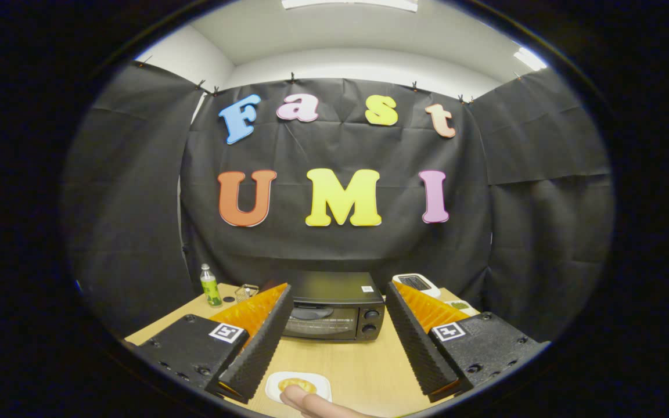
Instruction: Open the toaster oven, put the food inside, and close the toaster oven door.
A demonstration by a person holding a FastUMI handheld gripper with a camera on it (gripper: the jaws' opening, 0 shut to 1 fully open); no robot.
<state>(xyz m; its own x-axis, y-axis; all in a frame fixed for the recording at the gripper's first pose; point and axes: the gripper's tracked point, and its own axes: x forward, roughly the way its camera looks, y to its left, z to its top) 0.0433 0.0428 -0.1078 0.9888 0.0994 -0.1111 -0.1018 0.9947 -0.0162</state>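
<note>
Food point(297, 384) on a white plate point(317, 380) is touched by a fingertip point(295, 396); gripper point(337, 339) is held released, toaster oven point(334, 307) closed beyond.

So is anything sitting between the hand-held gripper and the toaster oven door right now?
Nothing visible does. The hand-held gripper is open with nothing between its fingers, and bare table runs ahead to the closed toaster oven. The plate with food lies nearer than the fingertips, with a finger on it.
</note>
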